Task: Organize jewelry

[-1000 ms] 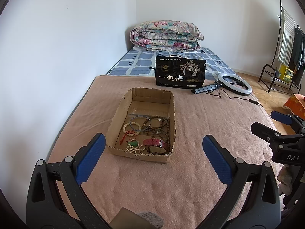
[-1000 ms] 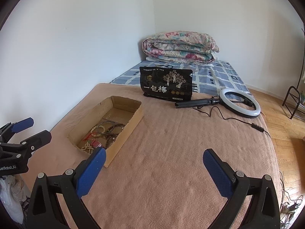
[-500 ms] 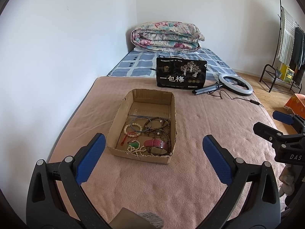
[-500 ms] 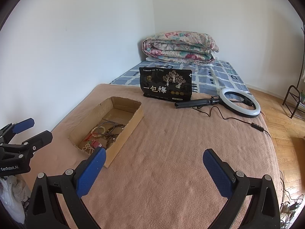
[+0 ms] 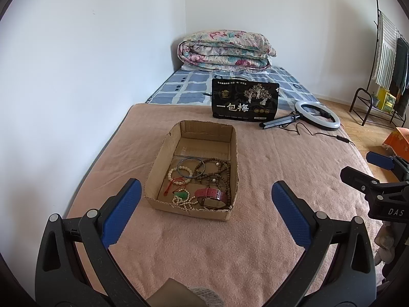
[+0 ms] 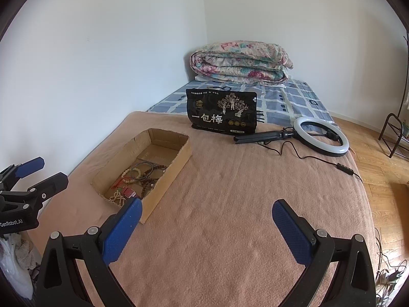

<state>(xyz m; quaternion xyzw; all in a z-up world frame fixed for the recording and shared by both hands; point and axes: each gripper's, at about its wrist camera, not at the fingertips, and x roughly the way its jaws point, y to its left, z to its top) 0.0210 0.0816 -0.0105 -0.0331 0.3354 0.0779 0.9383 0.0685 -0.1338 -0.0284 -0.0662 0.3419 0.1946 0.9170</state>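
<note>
An open cardboard box (image 5: pixel 158 158) sits on the pink blanket and also shows in the right wrist view (image 6: pixel 176 158). In it lie a red watch strap (image 5: pixel 211 194), brown bead strands (image 5: pixel 217 170), a white bead bracelet with a green pendant (image 5: pixel 181 197), a dark bangle (image 5: pixel 191 167) and a red cord (image 5: pixel 173 183). My left gripper (image 5: pixel 205 215) is open and empty, hovering just before the box's near edge. My right gripper (image 6: pixel 207 227) is open and empty over bare blanket, right of the box.
A black snack bag (image 5: pixel 244 101) stands behind the box. A ring light on a folded tripod (image 5: pixel 317 115) with its cable lies at the back right. A folded floral quilt (image 5: pixel 225 51) is at the bed's head. A clothes rack (image 5: pixel 386 58) stands on the wood floor.
The left gripper's view has drifted slightly, so the box sits a little lower and nearer. Both grippers stay open and empty. The right view is nearly unchanged.
</note>
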